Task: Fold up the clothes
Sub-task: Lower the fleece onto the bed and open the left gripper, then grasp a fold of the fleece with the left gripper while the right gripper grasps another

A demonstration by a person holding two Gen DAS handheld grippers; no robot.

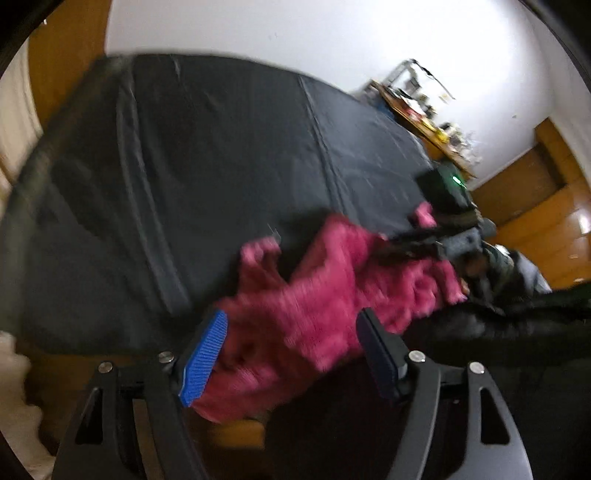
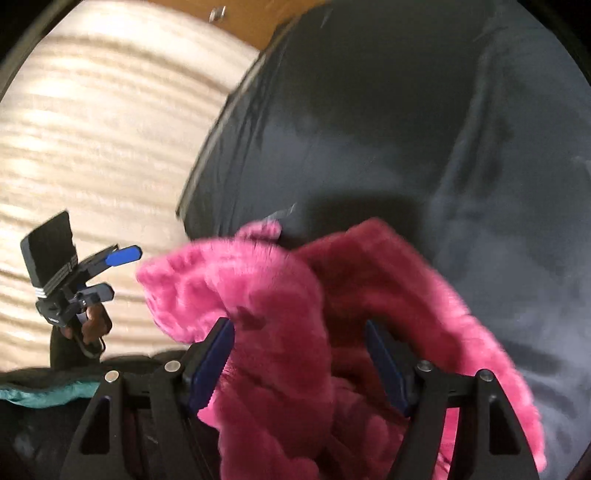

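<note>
Pink fleece garment bunched at the near edge of a dark-covered bed

The fuzzy pink garment [image 1: 321,306] lies crumpled on the dark bed cover [image 1: 221,166], blurred in both views. The left hand-held gripper [image 1: 291,354] stands wide with fleece between its fingers; the right hand-held gripper [image 2: 299,365] likewise gapes wide around a fold. Beige curtain [image 2: 92,147] hangs to the left.

A wide bed covered in a dark grey sheet [image 1: 229,166] fills most of the room. Behind it stands a plain white wall [image 1: 295,33]. At the far corner sits a cluttered wooden shelf [image 1: 424,118] (its contents too blurred to make out). Orange-brown wooden flooring [image 1: 546,206] shows at the right. Beside the bed hangs a cream pleated curtain [image 2: 103,122].
</note>
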